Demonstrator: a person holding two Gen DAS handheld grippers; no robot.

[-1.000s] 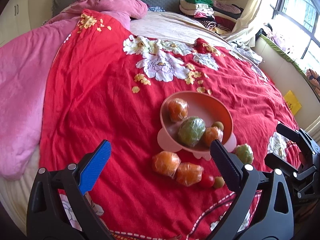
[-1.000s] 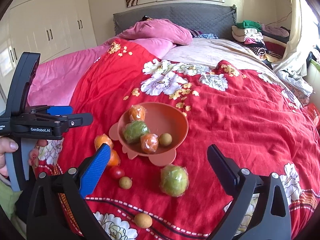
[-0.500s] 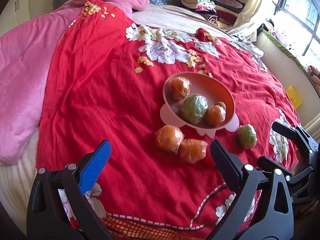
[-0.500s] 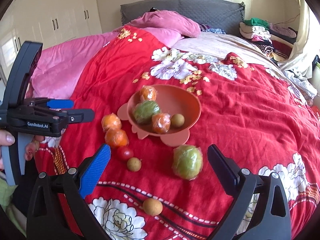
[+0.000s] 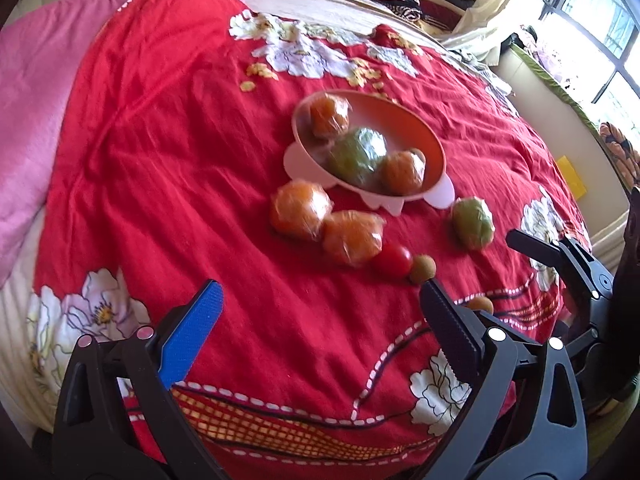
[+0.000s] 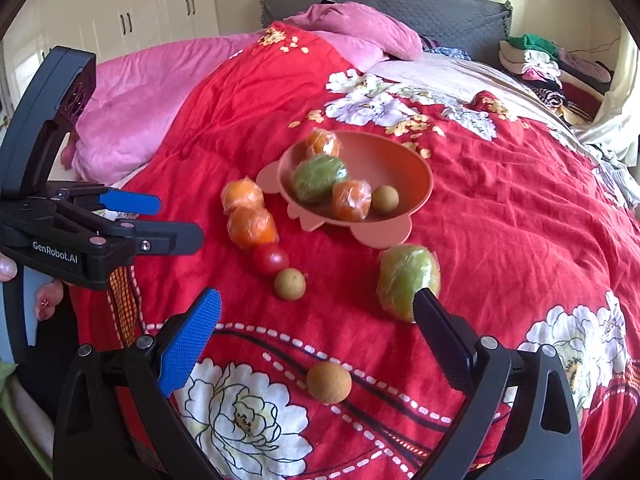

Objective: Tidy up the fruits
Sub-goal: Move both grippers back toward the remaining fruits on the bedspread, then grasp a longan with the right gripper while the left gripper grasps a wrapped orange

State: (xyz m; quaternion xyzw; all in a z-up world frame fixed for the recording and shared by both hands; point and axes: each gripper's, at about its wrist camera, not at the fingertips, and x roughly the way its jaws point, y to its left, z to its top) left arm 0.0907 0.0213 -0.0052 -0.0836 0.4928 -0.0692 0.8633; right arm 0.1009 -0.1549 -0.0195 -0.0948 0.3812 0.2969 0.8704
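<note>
A pink bowl [image 5: 436,152] [image 6: 420,168] sits on the red floral bedspread and holds two wrapped oranges, a wrapped green fruit and a small brown fruit [image 6: 385,199]. Beside it on the spread lie two wrapped oranges [image 5: 301,210] [image 6: 252,227], a cherry tomato [image 5: 393,260] [image 6: 270,259], a small brown fruit [image 5: 422,268] [image 6: 290,284], a wrapped green fruit [image 5: 472,222] [image 6: 406,280] and another brown fruit [image 6: 329,382]. My left gripper [image 5: 320,312] is open and empty, short of the loose oranges. My right gripper [image 6: 316,316] is open and empty above the near brown fruit.
A pink blanket [image 6: 160,96] covers the bed's left side. Folded clothes [image 6: 552,64] are piled at the far right by the grey headboard [image 6: 440,8]. A window [image 5: 600,32] and a yellow item [image 5: 572,176] are to the right of the bed.
Both grippers have moved forward and lower toward the fruits, which now look larger. The jaws stay open. No fruit has moved.
</note>
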